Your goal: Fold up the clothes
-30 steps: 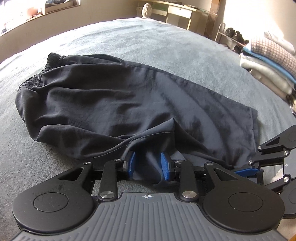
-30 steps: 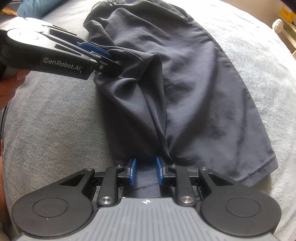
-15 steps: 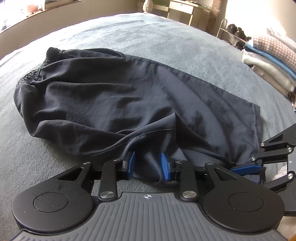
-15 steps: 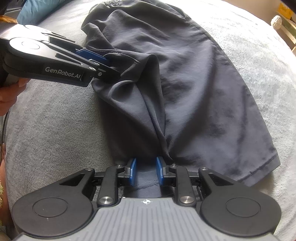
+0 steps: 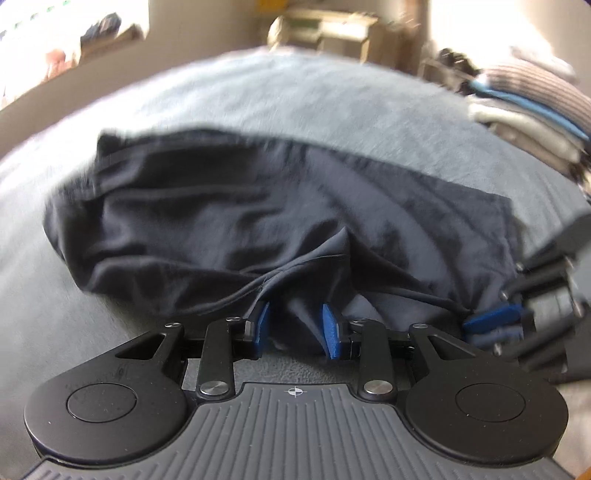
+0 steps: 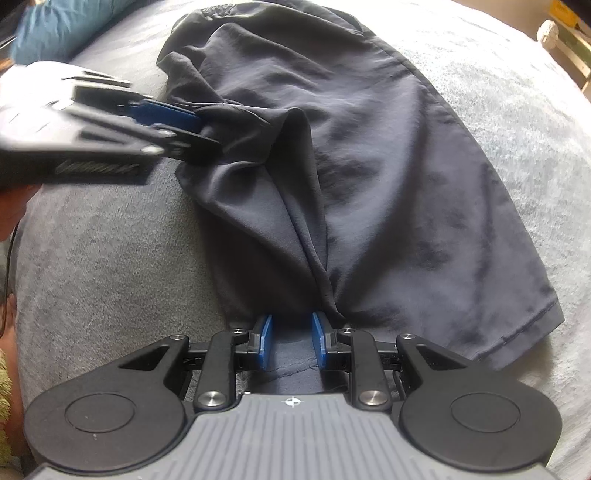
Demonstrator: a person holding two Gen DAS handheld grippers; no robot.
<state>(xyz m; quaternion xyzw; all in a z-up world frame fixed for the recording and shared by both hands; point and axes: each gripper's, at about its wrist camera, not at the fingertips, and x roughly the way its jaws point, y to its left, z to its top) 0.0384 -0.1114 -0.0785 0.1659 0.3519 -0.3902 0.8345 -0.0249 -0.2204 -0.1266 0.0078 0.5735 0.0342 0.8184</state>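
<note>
Grey fleecy blanket covers the bed [image 5: 303, 107], which fills most of both views. Behind it in the left wrist view: a pale wooden desk [image 5: 332, 26] against the far wall, a stack of folded clothes [image 5: 532, 114] at the right edge of the bed, and a bright window area at upper left. That view is blurred. In the right wrist view a blue pillow [image 6: 55, 29] sits at top left and part of a hand [image 6: 18, 206] shows at the left edge.

Dark navy shorts [image 6: 369, 166] lie flat on the bed. In the right wrist view their long axis runs from near to far, with the gathered waistband at the far end and the leg hem nearest the camera. In the left wrist view the same shorts [image 5: 229, 221] lie crosswise, waistband to the left, hem to the right.

Left gripper [image 5: 295, 326]: blue fingers partly closed, with a bunch of shorts fabric gathered between them, pinched at the side edge. In the right wrist view it [image 6: 199, 127] comes in from the left and grips the left edge about halfway along.

Right gripper [image 6: 291, 341]: fingers partly closed on the hem corner at the near end, with a fold rising from the grip. In the left wrist view it [image 5: 491, 321] is at the right, on the hem end.
</note>
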